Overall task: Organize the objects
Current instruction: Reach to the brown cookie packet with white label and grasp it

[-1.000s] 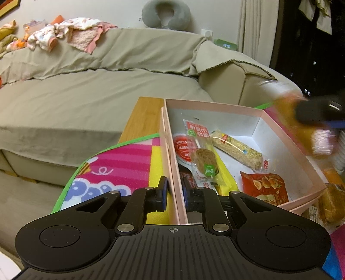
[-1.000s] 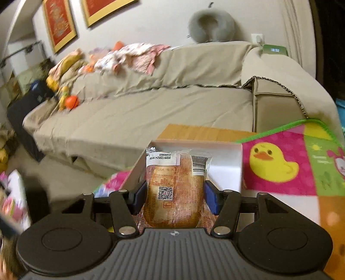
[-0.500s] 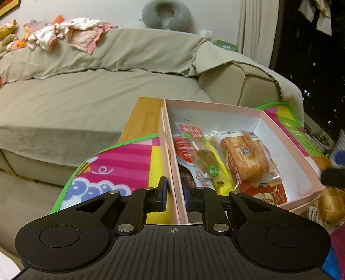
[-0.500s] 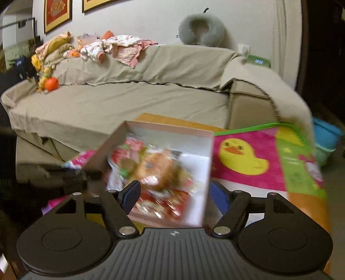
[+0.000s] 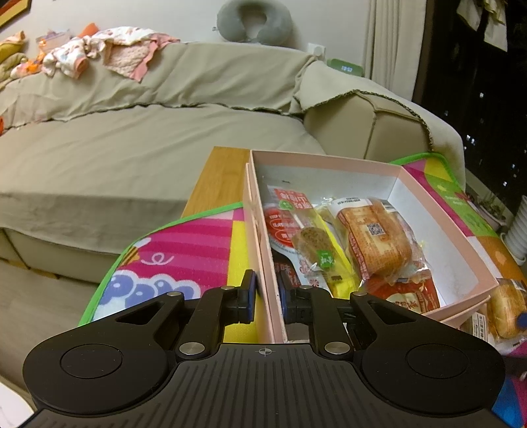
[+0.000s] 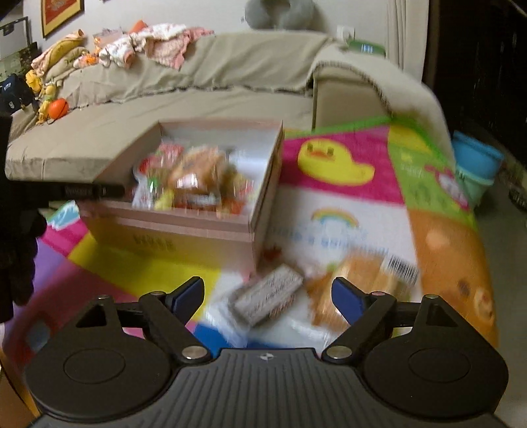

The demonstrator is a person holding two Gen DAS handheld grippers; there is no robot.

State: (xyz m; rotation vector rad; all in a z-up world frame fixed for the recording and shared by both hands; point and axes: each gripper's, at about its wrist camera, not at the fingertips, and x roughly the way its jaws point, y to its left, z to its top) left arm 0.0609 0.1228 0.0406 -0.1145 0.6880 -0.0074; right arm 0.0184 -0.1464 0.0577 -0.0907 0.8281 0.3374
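Left gripper [image 5: 266,296] pinches the pink cardboard box [image 5: 329,161] wall.
We hold the right gripper [image 6: 267,294] spread above a wrapped bread bun [image 6: 365,283] on the colourful mat [image 6: 346,204].

One pink box [image 5: 438,210], centre frame | two wrapped bread buns: one in the box [image 5: 375,240], one outside at lower right [image 5: 504,311] | two grippers: left [image 5: 266,298], right [image 6: 266,294] | one grey neck pillow [image 5: 253,19], top | one play mat [image 5: 184,243]
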